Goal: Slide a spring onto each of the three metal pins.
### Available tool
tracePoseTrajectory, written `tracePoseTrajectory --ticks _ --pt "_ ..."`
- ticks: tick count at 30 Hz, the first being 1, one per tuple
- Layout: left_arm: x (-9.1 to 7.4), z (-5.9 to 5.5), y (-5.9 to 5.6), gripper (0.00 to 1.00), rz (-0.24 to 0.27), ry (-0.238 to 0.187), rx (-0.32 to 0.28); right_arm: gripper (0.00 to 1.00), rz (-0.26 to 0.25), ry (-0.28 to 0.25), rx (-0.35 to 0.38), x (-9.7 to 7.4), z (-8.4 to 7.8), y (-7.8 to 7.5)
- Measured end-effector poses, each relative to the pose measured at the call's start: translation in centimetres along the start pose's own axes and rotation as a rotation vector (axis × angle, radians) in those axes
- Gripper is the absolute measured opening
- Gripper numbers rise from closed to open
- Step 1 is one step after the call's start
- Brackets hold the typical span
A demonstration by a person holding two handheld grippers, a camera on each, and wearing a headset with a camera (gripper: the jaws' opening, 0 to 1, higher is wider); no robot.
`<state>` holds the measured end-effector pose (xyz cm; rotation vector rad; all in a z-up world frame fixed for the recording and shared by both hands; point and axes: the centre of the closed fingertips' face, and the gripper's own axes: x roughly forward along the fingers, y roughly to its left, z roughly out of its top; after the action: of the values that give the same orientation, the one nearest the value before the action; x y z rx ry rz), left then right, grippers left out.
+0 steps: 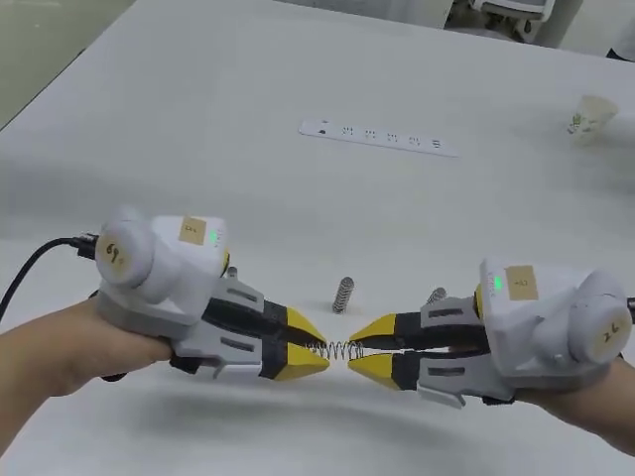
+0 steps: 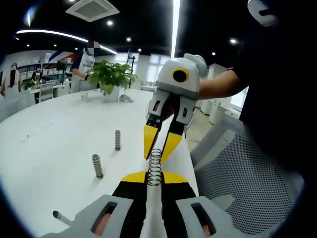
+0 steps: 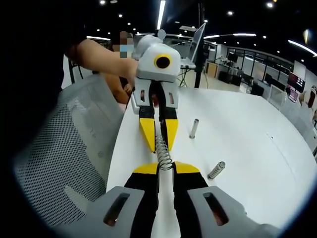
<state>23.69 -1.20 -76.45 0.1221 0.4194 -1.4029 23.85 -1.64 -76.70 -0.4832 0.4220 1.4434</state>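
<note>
Since the spring (image 1: pixel 337 349) is light, thin and bendy, it'll likely bow or ping out if squeezed mid-coil, so grip it gently near an end. It's strung between the claws: left claw (image 1: pixel 319 349) and right claw (image 1: pixel 352 352) are each nearly closed on one end. One pin (image 1: pixel 343 294), just beyond the tips, already wears a spring. Another pin (image 1: pixel 437 296), behind right claw, is half hidden. Can't tell how deep the ends sit.

White tabletop (image 1: pixel 198 119); power strip (image 1: pixel 377 137) lying flat toward far side; paper cup (image 1: pixel 592 114) well apart, to its right.
</note>
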Motion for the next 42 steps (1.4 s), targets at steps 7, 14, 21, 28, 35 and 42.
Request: tracePoseTrajectory --ticks 7,14,21,28,35,42 --pt "-0.1 0.1 0.1 0.02 0.005 -0.01 0.007 0.07 0.006 -0.019 -0.002 -0.3 0.8 -0.1" --pt "-0.1 -0.2 0.2 0.02 0.009 -0.001 0.01 0.07 0.022 -0.038 -0.007 -0.4 1.6 0.2" --pt "-0.1 -0.4 0.2 0.02 0.012 0.012 0.021 0.07 0.027 -0.059 -0.011 -0.3 2.6 0.4" --pt "0.1 -0.5 0.2 0.02 0.012 0.02 0.029 0.08 0.032 -0.067 -0.026 0.0 3.5 0.6" --pt "0.1 -0.7 0.3 0.02 0.011 0.032 0.036 0.08 0.039 -0.087 -0.031 0.5 4.3 0.7" --pt "0.2 -0.8 0.1 0.02 0.007 0.032 0.04 0.08 0.039 -0.123 -0.022 1.1 5.0 0.8"
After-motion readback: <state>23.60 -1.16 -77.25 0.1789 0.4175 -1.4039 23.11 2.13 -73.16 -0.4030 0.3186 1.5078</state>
